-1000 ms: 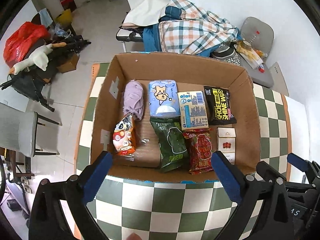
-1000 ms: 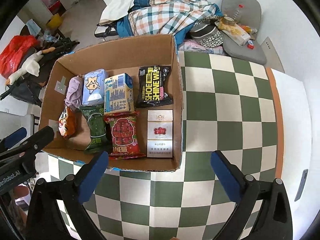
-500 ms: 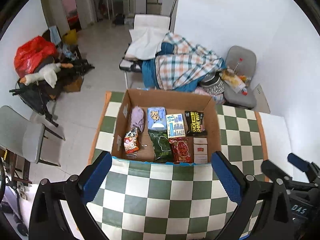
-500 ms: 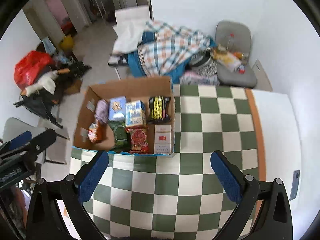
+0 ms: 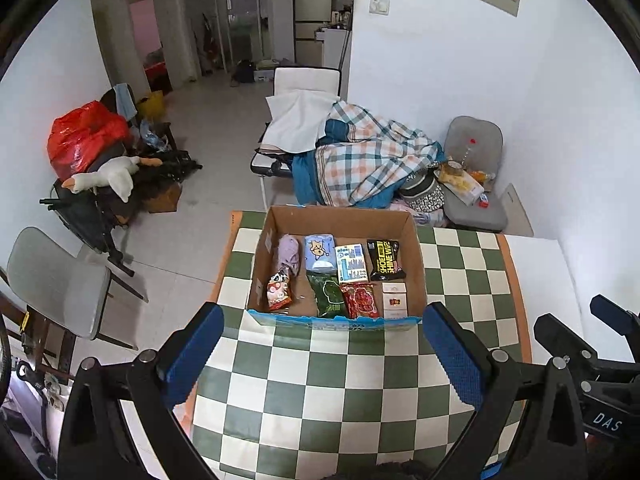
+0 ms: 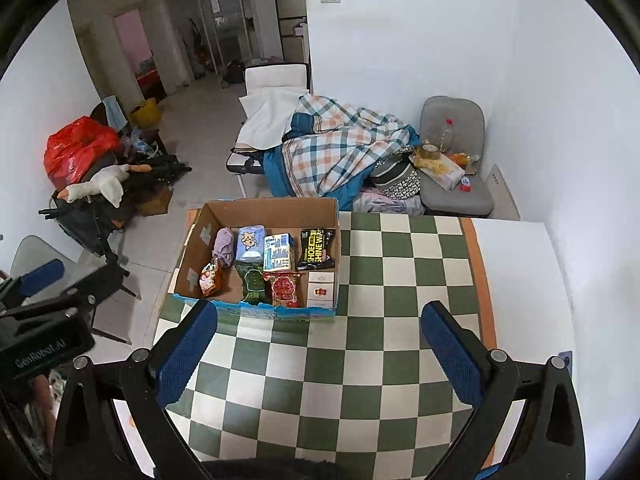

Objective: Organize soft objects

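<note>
A cardboard box point(image 5: 416, 248) stands on the green-and-white checkered table point(image 5: 320, 392); it also shows in the right wrist view point(image 6: 264, 206). It holds soft packs in rows: a lilac cloth roll point(image 5: 289, 254), a blue tissue pack point(image 5: 319, 253), a black wipes pack point(image 5: 383, 259), a green pouch point(image 5: 329, 294), a red pouch point(image 5: 360, 300) and an orange snack bag point(image 5: 278, 292). My left gripper point(image 5: 320, 354) is open and empty, high above the table in front of the box. My right gripper point(image 6: 318, 354) is also open and empty, to the right.
Behind the table a folding bed point(image 5: 304, 92) carries a plaid blanket point(image 5: 372, 160). A grey seat point(image 5: 474, 200) with clutter stands at the back right. A grey chair point(image 5: 56, 284) and a pile with a red bag point(image 5: 84, 136) stand at the left.
Both grippers have pulled up and back from the box, which now looks much smaller. The box contents have not moved. Both grippers stay open.
</note>
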Available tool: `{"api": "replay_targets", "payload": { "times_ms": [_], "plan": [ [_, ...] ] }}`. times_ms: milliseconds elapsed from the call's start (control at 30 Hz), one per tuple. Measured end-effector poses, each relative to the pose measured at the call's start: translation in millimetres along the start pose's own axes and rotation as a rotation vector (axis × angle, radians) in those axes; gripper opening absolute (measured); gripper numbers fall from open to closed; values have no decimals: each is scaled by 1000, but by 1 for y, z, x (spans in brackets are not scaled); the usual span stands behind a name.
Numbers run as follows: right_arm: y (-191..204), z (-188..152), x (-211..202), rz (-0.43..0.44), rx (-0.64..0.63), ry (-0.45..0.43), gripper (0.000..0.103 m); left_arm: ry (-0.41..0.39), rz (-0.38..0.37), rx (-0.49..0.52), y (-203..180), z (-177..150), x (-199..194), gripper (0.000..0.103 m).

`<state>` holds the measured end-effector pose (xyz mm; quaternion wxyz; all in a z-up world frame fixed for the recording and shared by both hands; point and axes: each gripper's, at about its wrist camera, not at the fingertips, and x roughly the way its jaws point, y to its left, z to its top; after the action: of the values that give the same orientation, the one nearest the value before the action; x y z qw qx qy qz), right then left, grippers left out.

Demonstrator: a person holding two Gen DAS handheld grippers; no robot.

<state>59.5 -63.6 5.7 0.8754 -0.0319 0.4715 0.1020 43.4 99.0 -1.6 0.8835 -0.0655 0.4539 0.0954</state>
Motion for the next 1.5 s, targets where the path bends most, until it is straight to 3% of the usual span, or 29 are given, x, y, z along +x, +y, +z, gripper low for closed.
{"api": "replay_targets", "payload": {
  "times_ms": [533,1500],
  "plan": [
    [-8,1,-22,-14,17,-32,103,-9,-1,8,-4,-7,-10,102],
    [-16,7,-20,-43,41,-54,103,-8,-1,15,-7,-1,-13,102]
  ]
}}
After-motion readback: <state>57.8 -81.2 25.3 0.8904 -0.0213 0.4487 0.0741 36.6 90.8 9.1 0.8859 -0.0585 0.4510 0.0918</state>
